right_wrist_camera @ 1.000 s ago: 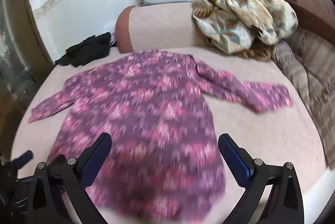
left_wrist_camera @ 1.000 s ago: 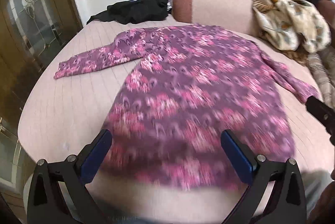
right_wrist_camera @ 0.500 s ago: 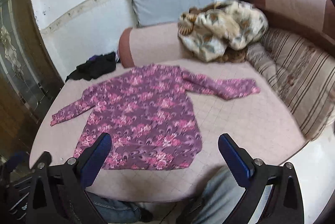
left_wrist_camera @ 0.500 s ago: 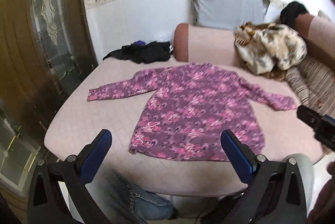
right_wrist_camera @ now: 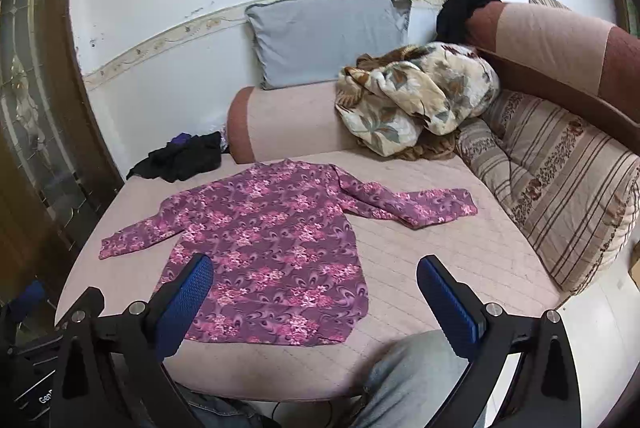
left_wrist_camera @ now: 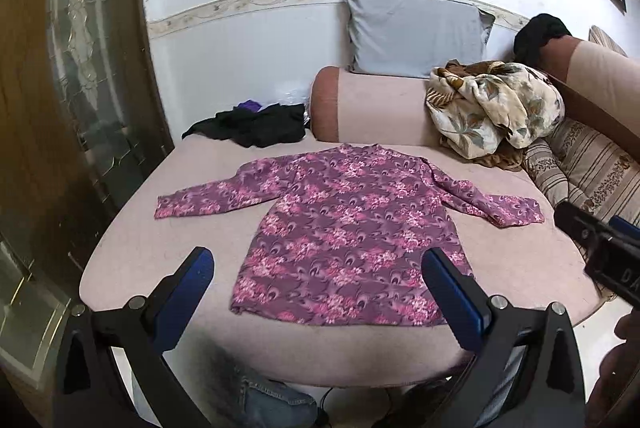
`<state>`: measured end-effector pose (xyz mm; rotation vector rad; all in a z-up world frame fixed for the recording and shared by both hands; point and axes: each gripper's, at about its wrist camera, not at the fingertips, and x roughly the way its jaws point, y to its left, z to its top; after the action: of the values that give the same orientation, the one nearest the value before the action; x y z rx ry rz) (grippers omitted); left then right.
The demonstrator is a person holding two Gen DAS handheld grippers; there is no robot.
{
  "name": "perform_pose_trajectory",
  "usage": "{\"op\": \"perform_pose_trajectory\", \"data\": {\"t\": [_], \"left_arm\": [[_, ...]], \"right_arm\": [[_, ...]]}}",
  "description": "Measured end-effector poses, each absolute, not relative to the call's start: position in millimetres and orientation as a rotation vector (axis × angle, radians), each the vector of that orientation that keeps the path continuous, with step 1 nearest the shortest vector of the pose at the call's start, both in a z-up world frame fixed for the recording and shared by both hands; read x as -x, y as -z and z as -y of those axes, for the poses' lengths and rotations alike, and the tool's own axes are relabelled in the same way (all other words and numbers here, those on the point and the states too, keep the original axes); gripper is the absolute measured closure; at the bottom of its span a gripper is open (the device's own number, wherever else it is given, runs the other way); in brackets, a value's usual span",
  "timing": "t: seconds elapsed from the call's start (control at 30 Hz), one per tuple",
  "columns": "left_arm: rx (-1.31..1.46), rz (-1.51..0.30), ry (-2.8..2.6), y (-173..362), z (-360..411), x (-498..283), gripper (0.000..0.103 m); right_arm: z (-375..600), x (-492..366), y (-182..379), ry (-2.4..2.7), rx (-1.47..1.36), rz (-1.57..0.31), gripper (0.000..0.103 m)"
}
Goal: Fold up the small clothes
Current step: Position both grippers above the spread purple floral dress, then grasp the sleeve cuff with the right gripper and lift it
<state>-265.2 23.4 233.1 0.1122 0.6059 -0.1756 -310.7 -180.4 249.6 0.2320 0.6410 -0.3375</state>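
Note:
A purple long-sleeved shirt with a pink flower print (left_wrist_camera: 352,228) lies flat on the pink couch seat (left_wrist_camera: 168,228), both sleeves spread out, hem toward me. It also shows in the right wrist view (right_wrist_camera: 272,244). My left gripper (left_wrist_camera: 318,280) is open and empty, held back above the seat's front edge. My right gripper (right_wrist_camera: 314,288) is open and empty, also held back from the hem. The right gripper's body shows at the right edge of the left wrist view (left_wrist_camera: 600,248).
A pile of dark clothes (left_wrist_camera: 256,123) lies at the back left of the seat. A floral blanket (left_wrist_camera: 492,107) is heaped at the back right beside striped cushions (right_wrist_camera: 560,187). A grey pillow (left_wrist_camera: 416,31) leans on the wall. A wooden glazed door (left_wrist_camera: 60,107) stands left. My knees (right_wrist_camera: 408,380) are below.
Both grippers have pulled back and up, away from the shirt. The shirt now looks smaller and farther off, lying flat and unmoved. Both stay open.

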Motion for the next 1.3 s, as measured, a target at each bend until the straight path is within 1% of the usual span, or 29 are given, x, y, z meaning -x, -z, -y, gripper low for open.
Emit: {"op": "perform_pose_trajectory", "data": {"t": [0.13,0.27,0.3,0.33,0.4,0.43,0.47,0.6,0.67,0.7,0.73,0.77,0.8,0.9,0.93,0.97,1.03,1.07,1.13,1.23,1.3], "left_arm": [[-0.140,-0.617,0.203,-229.2,4.1,243.3,0.000],[-0.149,-0.674,0.264,-212.8,41.3,203.8,0.000],[-0.156,-0.700,0.285,-205.0,55.0,188.6,0.000],[-0.153,-0.726,0.306,-197.7,66.7,175.8,0.000],[-0.135,-0.771,0.346,-183.3,86.8,151.0,0.000],[-0.121,-0.810,0.372,-172.8,102.0,134.3,0.000],[-0.107,-0.837,0.401,-164.6,112.9,122.0,0.000],[-0.071,-0.910,0.460,-126.0,149.8,76.5,0.000],[-0.055,-0.955,0.469,-104.5,159.6,55.1,0.000],[-0.042,-0.979,0.471,-94.4,161.7,44.1,0.003],[-0.030,-0.999,0.472,-86.8,162.0,35.9,0.006],[-0.019,-1.025,0.473,-76.6,162.0,26.2,0.007],[-0.010,-1.046,0.474,-67.5,161.1,18.2,0.008],[0.016,-1.079,0.480,-51.6,155.7,5.5,0.009],[0.023,-1.083,0.484,-48.9,152.9,3.1,0.009],[0.028,-1.086,0.492,-47.0,150.0,2.0,0.009],[0.041,-1.099,0.504,-46.1,141.9,-0.2,0.009],[0.053,-1.106,0.510,-47.3,134.9,-1.1,0.009],[0.086,-1.100,0.515,-55.9,113.4,-1.6,0.010],[0.157,-1.068,0.498,-75.1,68.6,-2.8,0.010],[0.216,-1.051,0.474,-85.1,36.2,-3.3,0.010]], "right_arm": [[211.7,293.9,-235.9,0.292,-0.308,-0.666,0.000],[261.2,271.7,-212.9,0.279,-0.373,-0.679,0.000],[276.8,265.2,-205.5,0.295,-0.384,-0.684,0.002],[295.7,258.4,-196.6,0.304,-0.408,-0.688,0.006],[338.5,241.7,-175.8,0.306,-0.486,-0.704,0.011],[366.6,229.7,-160.1,0.314,-0.537,-0.724,0.015],[384.1,220.5,-150.5,0.325,-0.559,-0.738,0.018],[467.7,174.7,-93.1,0.417,-0.645,-0.841,0.019],[512.6,154.3,-56.5,0.459,-0.760,-0.883,0.019],[531.8,147.0,-40.0,0.472,-0.821,-0.894,0.023],[551.5,140.1,-22.6,0.496,-0.874,-0.906,0.031],[570.5,134.0,-5.9,0.543,-0.920,-0.918,0.035],[587.7,128.5,8.1,0.607,-0.944,-0.934,0.042],[610.9,114.3,35.1,0.661,-0.988,-0.982,0.043],[614.7,109.3,37.2,0.673,-0.979,-0.984,0.043],[614.5,99.7,33.4,0.694,-0.914,-1.004,0.046],[613.7,88.4,27.4,0.736,-0.816,-1.028,0.083],[611.6,87.8,22.9,0.714,-0.834,-1.014,0.091],[593.9,85.7,-5.8,0.658,-0.834,-0.965,0.092],[521.1,77.0,-86.9,0.528,-0.648,-0.820,0.092],[450.4,74.3,-143.1,0.412,-0.477,-0.697,0.092]]}}
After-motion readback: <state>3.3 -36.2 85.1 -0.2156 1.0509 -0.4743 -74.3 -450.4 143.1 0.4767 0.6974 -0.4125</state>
